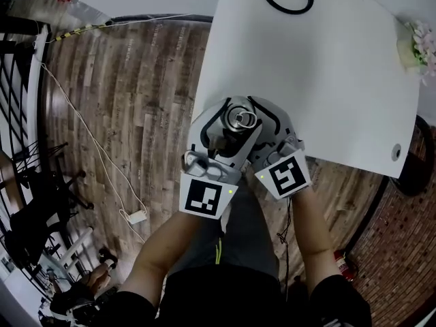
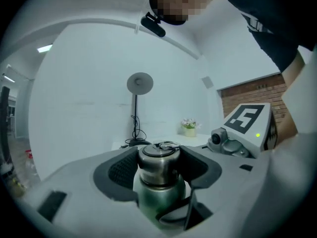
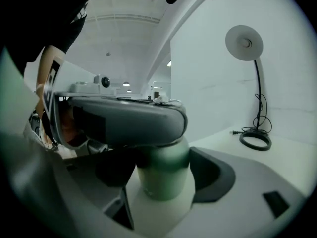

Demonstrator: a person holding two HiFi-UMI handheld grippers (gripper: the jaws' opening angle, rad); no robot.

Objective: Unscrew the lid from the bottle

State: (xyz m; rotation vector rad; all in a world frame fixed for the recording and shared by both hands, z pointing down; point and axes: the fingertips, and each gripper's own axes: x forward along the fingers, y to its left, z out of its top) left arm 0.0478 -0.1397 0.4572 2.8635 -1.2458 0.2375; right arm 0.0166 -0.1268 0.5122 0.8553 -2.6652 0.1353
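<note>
Two grippers on one bottle (image 3: 163, 175) for me right now, at the near edge of the white table (image 1: 327, 80). The bottle stands upright with its long axis vertical. Its steel lid (image 2: 158, 161) points straight up at the head camera, ring handle on top, and the green body hangs below.

My left gripper (image 2: 159, 155) has the lid. Its dark pads (image 2: 119, 170) sit one on each side of the steel cap and look snug against it, so the jaws stand fairly wide but closed on the lid. My right gripper (image 3: 163, 168) comes in lower down. The green body fills the gap between its fingers (image 3: 214, 175), with the pads up against it on both sides, so that one is clamped on the bottle itself.

In the right gripper view, one of the left gripper's fingers crosses just above my right fingers. It hides the lid almost completely. The two marker cubes sit nearly touching, on my side of the bottle.

Beyond the fingertips, well apart from the bottle, a desk lamp (image 2: 139, 83) stands on its ring base at the far end of the table, with its cord trailing beside it. A small pot of flowers (image 2: 189, 128) sits off to the right of the fingers, near the table's far right corner. Wooden floor (image 1: 136, 114) lies left of the table, with a thin cable running across it.
</note>
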